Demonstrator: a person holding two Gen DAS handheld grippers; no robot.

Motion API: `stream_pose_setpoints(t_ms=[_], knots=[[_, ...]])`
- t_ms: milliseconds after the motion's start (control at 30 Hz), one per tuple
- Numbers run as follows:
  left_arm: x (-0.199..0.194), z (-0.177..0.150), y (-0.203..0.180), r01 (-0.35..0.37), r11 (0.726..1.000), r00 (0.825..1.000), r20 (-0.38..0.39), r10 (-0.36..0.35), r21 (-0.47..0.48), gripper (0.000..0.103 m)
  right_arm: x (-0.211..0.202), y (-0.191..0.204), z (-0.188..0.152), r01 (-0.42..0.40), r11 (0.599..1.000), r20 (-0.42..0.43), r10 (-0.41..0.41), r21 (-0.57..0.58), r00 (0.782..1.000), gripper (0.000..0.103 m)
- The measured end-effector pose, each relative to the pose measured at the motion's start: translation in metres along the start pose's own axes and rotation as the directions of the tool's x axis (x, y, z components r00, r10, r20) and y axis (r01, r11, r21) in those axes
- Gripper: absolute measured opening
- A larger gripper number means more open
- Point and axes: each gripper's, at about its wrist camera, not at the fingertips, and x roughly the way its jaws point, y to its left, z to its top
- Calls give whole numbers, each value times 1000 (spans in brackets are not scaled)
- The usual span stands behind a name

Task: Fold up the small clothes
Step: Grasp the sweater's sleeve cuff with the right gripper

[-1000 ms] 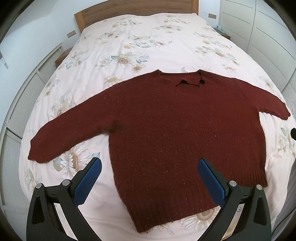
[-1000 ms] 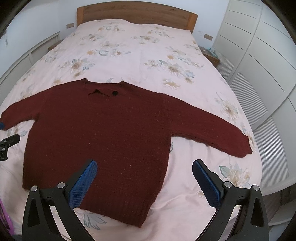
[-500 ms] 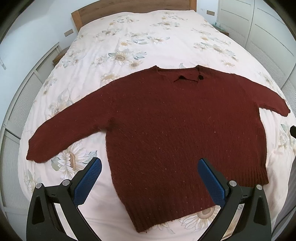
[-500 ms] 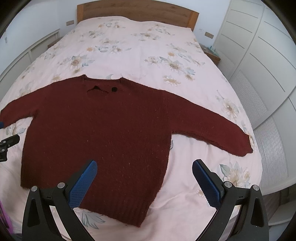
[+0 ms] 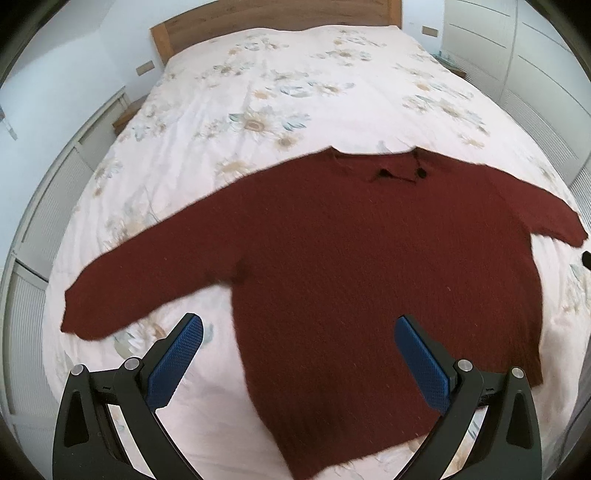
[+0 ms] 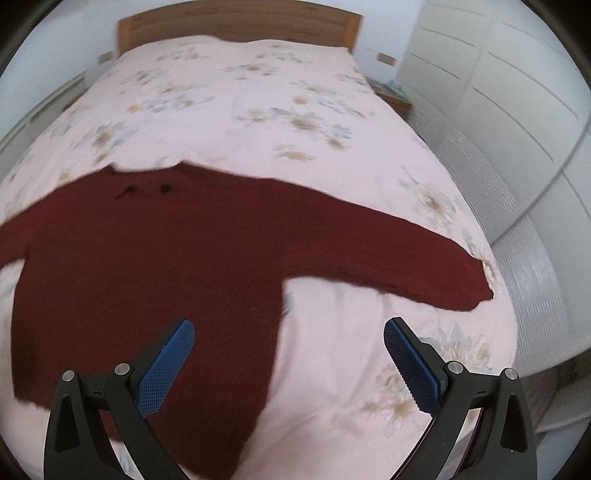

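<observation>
A dark red knitted sweater [image 5: 369,258] lies flat on the bed, sleeves spread out, neck towards the headboard. It also shows in the right wrist view [image 6: 166,266]. My left gripper [image 5: 299,332] is open and empty, above the sweater's lower left side, near its left sleeve [image 5: 140,280]. My right gripper [image 6: 288,336] is open and empty, above the sweater's lower right edge, below its right sleeve [image 6: 406,254]. Both hover above the fabric without touching it.
The bed has a white flowered cover [image 5: 280,92] and a wooden headboard [image 5: 266,22]. White wardrobe doors [image 6: 498,110] stand to the right of the bed. A slatted white panel [image 5: 48,206] and a small bedside table [image 5: 125,114] are on the left.
Both grippers have moved forward and lower over the sweater, which now looms larger. The right view has shifted towards the right sleeve. Jaws stay open.
</observation>
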Motion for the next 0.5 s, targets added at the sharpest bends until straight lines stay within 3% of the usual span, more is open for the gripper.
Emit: stream_pose_setpoints(t_ms=[200, 433, 500], knots=[[13, 22, 21, 2, 999, 1000, 8, -1, -49, 102, 50, -93, 27, 40, 979, -28, -35, 202, 999, 102], [39, 32, 39, -8, 992, 1000, -22, 5, -124, 102, 140, -201, 30, 153, 894, -167, -89, 421, 982, 102], [48, 32, 41, -16, 991, 999, -41, 11, -132, 102, 160, -216, 23, 216, 866, -225, -124, 450, 966, 102]])
